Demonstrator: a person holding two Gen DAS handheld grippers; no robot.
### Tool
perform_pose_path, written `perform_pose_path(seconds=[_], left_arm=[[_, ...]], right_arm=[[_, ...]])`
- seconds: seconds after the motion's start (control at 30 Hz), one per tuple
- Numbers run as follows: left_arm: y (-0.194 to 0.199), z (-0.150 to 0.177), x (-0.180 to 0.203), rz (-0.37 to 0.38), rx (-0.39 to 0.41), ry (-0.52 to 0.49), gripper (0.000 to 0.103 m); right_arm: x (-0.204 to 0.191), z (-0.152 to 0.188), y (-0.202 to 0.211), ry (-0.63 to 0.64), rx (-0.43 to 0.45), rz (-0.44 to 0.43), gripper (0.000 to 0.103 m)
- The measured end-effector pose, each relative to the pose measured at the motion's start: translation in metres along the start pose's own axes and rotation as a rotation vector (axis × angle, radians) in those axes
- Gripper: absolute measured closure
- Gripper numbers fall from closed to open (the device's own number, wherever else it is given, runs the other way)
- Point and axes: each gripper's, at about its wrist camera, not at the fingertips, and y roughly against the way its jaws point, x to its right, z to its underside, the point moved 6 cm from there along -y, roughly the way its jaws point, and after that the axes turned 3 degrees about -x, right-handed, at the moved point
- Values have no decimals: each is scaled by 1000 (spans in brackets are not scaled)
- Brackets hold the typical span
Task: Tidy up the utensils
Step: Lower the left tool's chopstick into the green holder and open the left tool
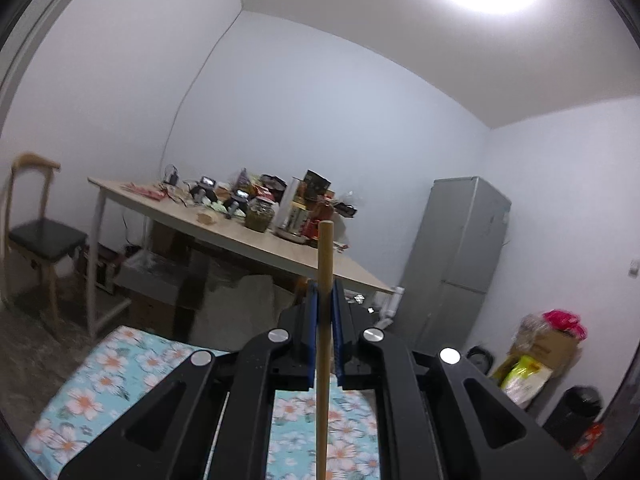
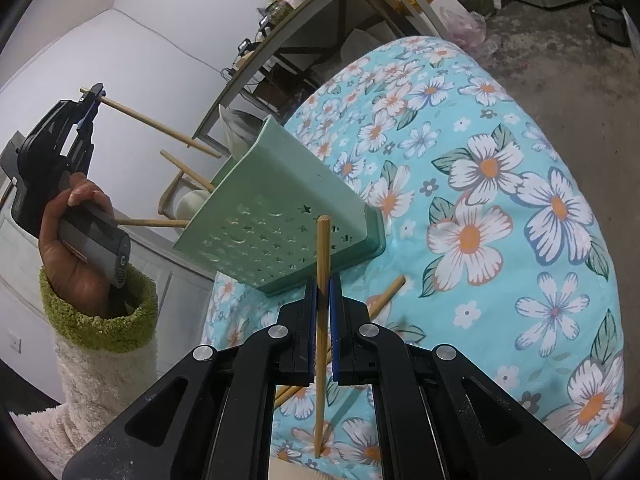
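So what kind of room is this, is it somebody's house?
Probably a room in a home, used for eating and storage. There is a grey fridge in the corner, a long table crowded with jars and food packets, and a flowery tablecloth under the green utensil holder.

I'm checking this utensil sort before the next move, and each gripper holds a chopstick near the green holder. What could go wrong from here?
1. The left gripper clamps its chopstick close to one end, so the long free part could swing or slip.
2. The green holder already has chopsticks sticking out of its mouth; a new one may knock against them.
3. A loose chopstick lies on the floral cloth under the right gripper and could get bumped.
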Motion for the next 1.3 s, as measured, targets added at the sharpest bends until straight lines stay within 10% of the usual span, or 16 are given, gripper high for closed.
perform_pose_path(seconds=[0.4, 1.1, 1.3], left_arm=[[4, 14, 26, -72, -16, -165, 97], [-2, 70, 30, -158, -98, -176, 96], [7, 72, 27, -134, -135, -96, 59]], right_arm=[[7, -1, 7, -17, 13, -32, 99], [20, -7, 15, -24, 11, -125, 99], [23, -10, 17, -14, 2, -151, 99]])
